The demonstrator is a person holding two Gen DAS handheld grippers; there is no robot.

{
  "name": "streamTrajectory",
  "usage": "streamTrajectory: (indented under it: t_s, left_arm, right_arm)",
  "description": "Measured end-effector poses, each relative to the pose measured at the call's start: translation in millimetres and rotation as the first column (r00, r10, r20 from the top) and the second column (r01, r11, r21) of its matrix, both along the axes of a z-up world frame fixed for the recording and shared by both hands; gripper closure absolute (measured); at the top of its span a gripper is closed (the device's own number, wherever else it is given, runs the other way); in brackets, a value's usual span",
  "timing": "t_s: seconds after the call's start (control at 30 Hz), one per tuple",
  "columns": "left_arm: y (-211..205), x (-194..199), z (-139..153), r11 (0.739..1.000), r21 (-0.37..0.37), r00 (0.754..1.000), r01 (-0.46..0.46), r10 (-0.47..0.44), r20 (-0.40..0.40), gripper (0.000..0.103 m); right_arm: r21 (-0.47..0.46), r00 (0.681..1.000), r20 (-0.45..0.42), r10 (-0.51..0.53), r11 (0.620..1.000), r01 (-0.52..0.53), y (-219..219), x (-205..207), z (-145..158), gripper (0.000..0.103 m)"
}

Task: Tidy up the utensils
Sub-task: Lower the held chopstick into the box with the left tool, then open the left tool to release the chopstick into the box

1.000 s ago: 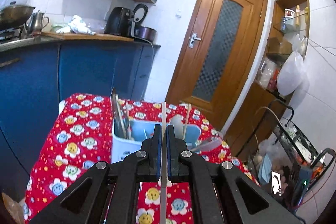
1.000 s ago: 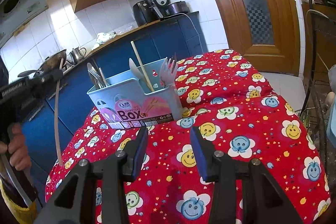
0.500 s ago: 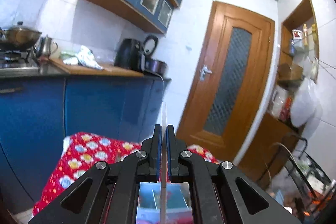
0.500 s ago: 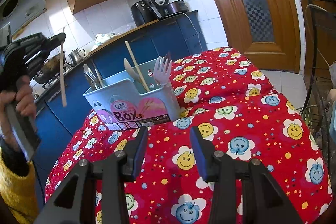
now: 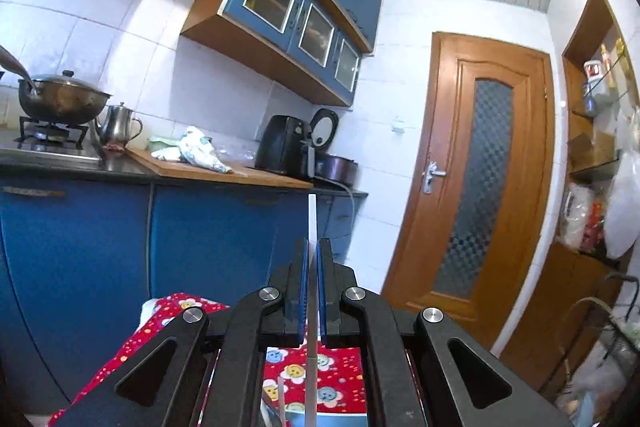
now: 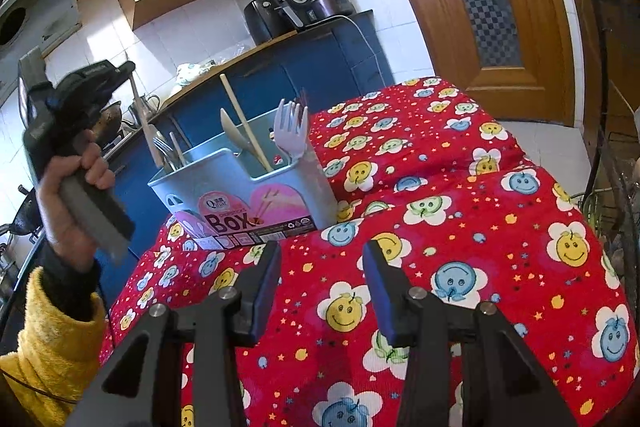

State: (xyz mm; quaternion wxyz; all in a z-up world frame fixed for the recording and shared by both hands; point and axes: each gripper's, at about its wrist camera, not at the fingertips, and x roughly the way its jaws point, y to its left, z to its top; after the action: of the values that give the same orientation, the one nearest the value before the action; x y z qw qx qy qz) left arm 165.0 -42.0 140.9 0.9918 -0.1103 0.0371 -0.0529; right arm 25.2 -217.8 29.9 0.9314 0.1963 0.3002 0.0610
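Our left gripper point(image 5: 311, 291) pinches a pale chopstick point(image 5: 311, 227) upright at frame centre. Our right gripper point(image 6: 322, 281) stands spread above the red tablecloth point(image 6: 460, 227). Only its view shows the utensil box point(image 6: 244, 187) upper left, beside the raised left hand point(image 6: 76, 199).

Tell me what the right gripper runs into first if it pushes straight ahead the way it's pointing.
Most likely the blue utensil box on the red flowered tablecloth. The open right gripper aims just right of its label side, so it might clip the box's near corner; depth is hard to judge.
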Motion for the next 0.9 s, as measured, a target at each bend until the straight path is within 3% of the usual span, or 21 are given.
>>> streamTrajectory:
  t_s: [0.3,0.4,0.7,0.9]
  left_arm:
    - [1,4,-38,1.000,0.010,0.996,-0.008,0.009,-0.085,0.099]
    - [-1,-1,-47,0.999,0.047,0.995,-0.001,0.006,-0.104,0.099]
    - [2,-16,-56,0.996,0.077,0.985,0.048,-0.035,-0.169,0.099]
    - [4,-32,-57,0.992,0.086,0.977,0.092,-0.073,-0.203,0.075]
  right_arm:
    - [-0.007,1.000,0.005,0.009,1.000,-0.009,3,1,1,0.057]
    - [-0.005,1.000,0.008,0.005,1.000,-0.005,3,-1,2,0.057]
    - [0.008,1.000,0.022,0.003,1.000,-0.003,4,-9,5,0.057]
    - [0.010,0.999,0.037,0.003,1.000,-0.004,8,-16,10,0.056]
